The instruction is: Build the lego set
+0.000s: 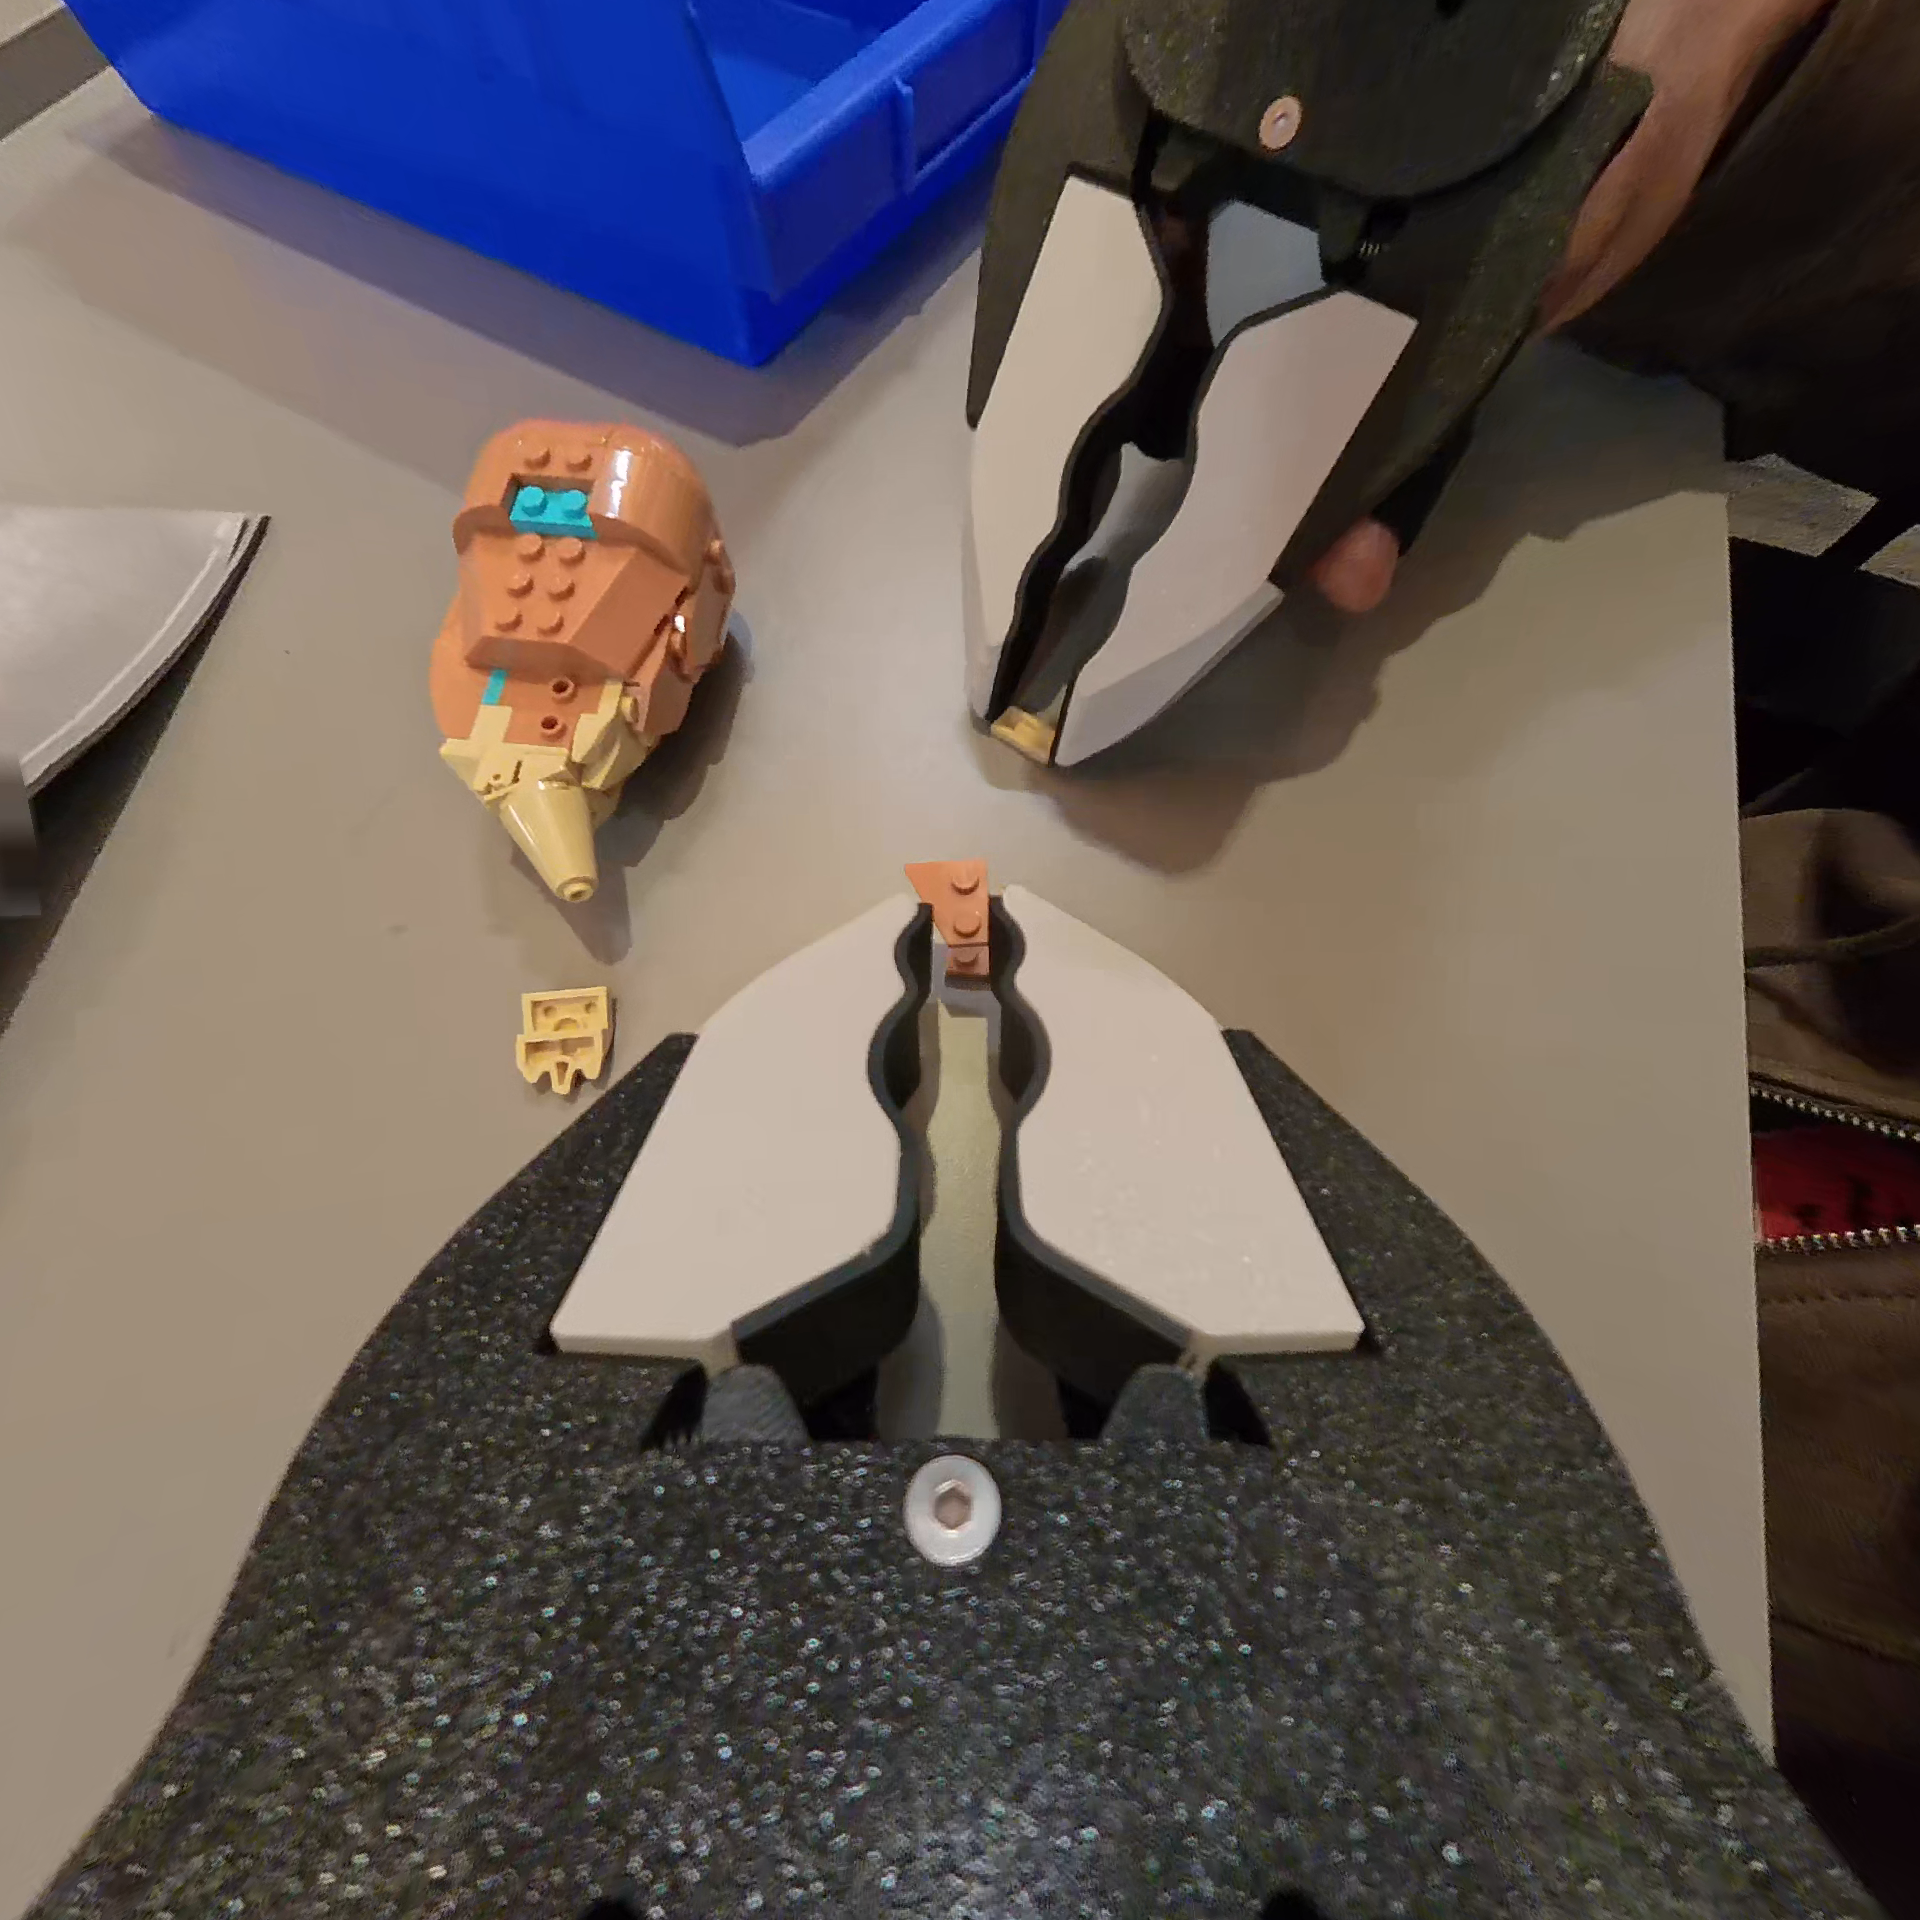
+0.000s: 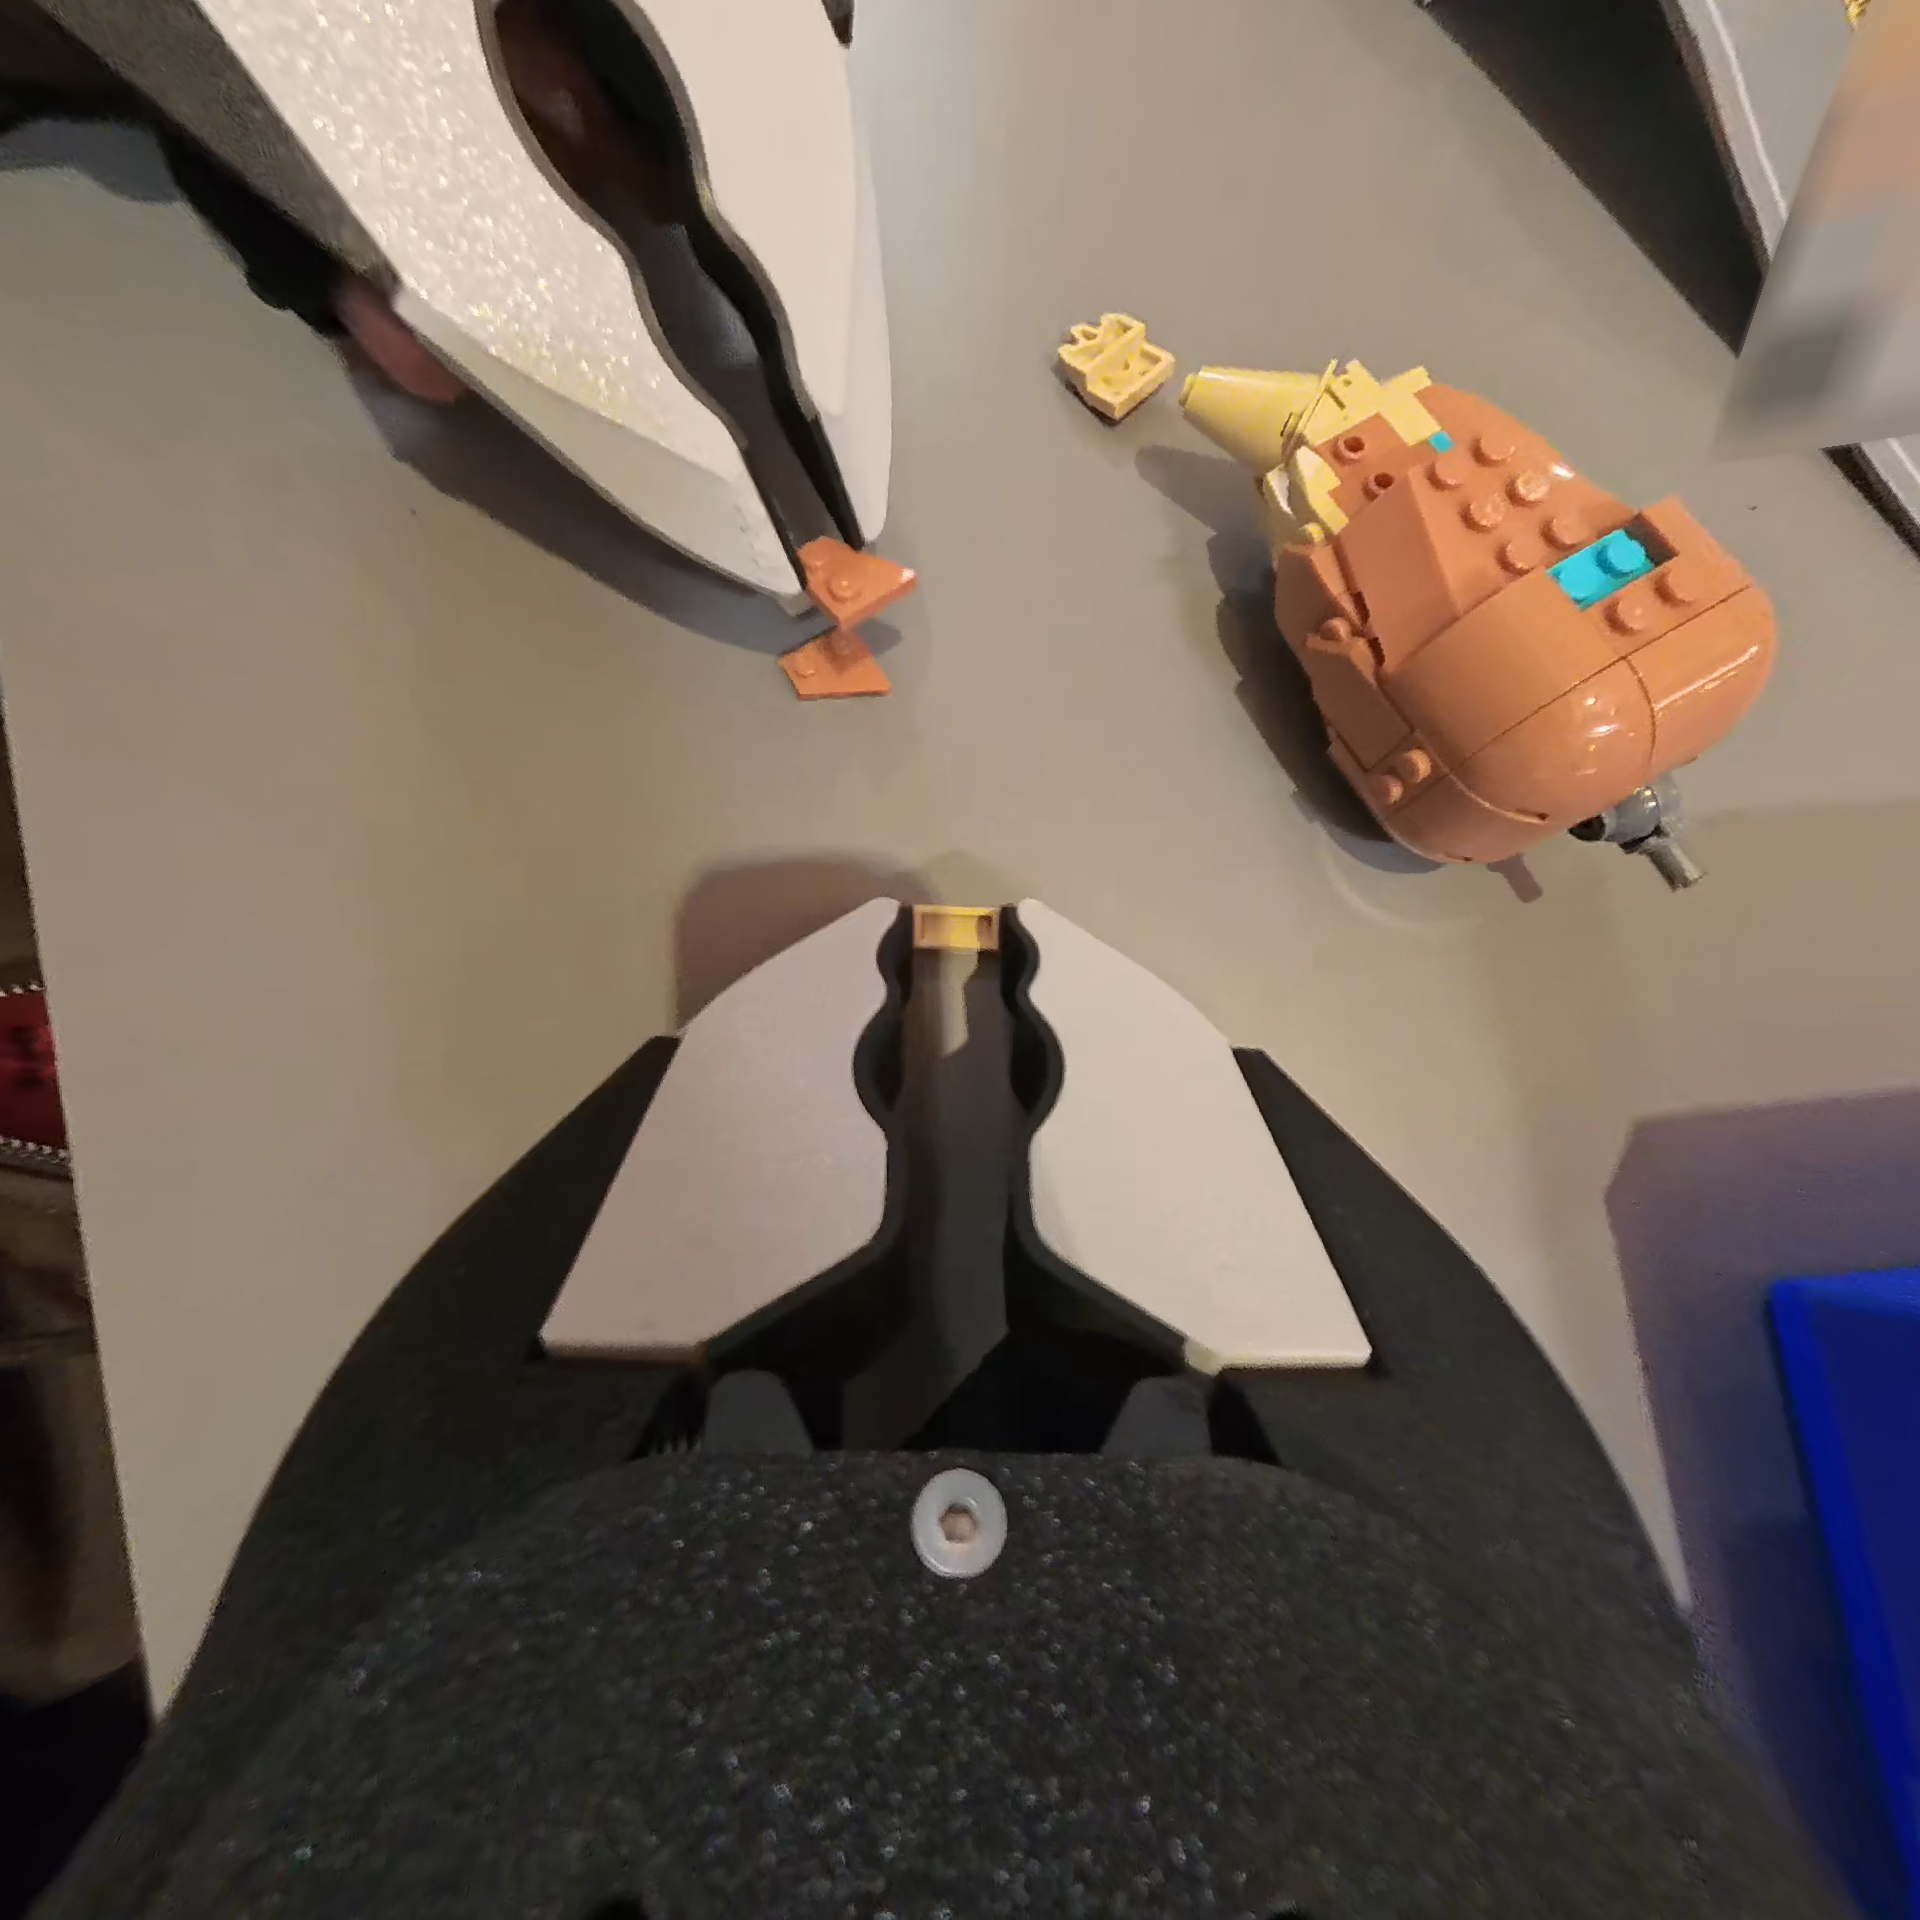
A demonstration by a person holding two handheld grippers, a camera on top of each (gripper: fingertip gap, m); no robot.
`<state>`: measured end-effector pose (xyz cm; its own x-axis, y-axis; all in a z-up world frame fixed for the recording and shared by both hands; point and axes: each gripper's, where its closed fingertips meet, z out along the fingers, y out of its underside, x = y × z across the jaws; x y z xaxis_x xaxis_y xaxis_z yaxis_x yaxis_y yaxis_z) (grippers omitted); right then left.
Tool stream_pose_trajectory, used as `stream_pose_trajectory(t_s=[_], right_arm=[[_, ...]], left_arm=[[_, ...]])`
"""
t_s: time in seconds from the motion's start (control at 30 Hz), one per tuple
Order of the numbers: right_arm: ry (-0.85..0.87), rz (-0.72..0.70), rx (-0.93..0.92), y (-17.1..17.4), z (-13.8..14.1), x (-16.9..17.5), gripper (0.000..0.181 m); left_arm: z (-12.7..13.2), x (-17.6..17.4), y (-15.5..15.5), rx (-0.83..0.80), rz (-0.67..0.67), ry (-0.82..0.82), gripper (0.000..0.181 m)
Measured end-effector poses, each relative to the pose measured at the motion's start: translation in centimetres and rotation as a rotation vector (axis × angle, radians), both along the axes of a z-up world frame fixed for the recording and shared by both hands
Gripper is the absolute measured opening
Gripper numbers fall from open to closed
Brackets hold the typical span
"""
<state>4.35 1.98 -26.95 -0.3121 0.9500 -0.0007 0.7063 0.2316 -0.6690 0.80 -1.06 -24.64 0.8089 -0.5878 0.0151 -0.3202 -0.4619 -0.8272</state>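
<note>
Right now both claws are pinched down on small pieces over the grey table (image 1: 312, 312). The left gripper (image 1: 961, 914) is nearly closed on an orange wedge plate (image 1: 954, 914), gripped by its narrow end at the very tips, with the wider end sticking out past them. In the right wrist view what looks like the plate's reflection in the glossy top shows just under it, so it seems to hang just above the surface. The right gripper (image 2: 957, 914) is also nearly closed, on a small tan piece (image 2: 956, 927) at its tips. The half-built model (image 1: 577, 623), orange body with a tan cone nose and a teal brick set in its top, lies on its side to the left of both grippers, well apart from them. A loose tan clip piece (image 1: 564, 1036) sits just beyond the cone. A blue bin (image 1: 582, 156) stands behind the model. Risks: both holds are tip-only, so any push while mating the two pieces could twist the plate or pop the tan piece out. The model is unsupported on its side and would likely roll if pressed. The edge of the table is close on the right, so a dropped piece could go off it.
</note>
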Motion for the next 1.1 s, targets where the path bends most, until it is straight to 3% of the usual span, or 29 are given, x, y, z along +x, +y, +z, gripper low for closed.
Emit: stream_pose_trajectory(t_s=[0.03,0.37,0.5,0.63,0.93,1.1], right_arm=[[0.012,0.001,-0.03,-0.2,0.2,-0.1,0.016],[0.384,-0.036,-0.772,-3.0,8.7,-1.9,0.016],[0.43,-0.081,-0.925,-2.5,9.4,-2.5,0.016],[0.384,-0.116,-0.765,-2.2,7.8,-2.9,0.016],[0.222,0.014,0.138,-1.6,2.6,-3.2,0.016],[0.193,0.06,0.148,-2.8,1.5,-3.5,0.016]], left_arm=[[0.1,0.1,0.0,0.01,-0.004,0.001,0.01],[3.0,0.3,0.2,0.251,0.033,-0.015,0.01],[4.0,0.5,0.1,0.3,0.05,-0.054,0.01],[3.7,0.0,0.1,0.287,0.072,-0.05,0.01],[1.6,-1.0,0.1,0.177,0.101,0.054,0.01],[-1.5,-2.3,-0.6,-0.053,0.138,0.109,0.01]])
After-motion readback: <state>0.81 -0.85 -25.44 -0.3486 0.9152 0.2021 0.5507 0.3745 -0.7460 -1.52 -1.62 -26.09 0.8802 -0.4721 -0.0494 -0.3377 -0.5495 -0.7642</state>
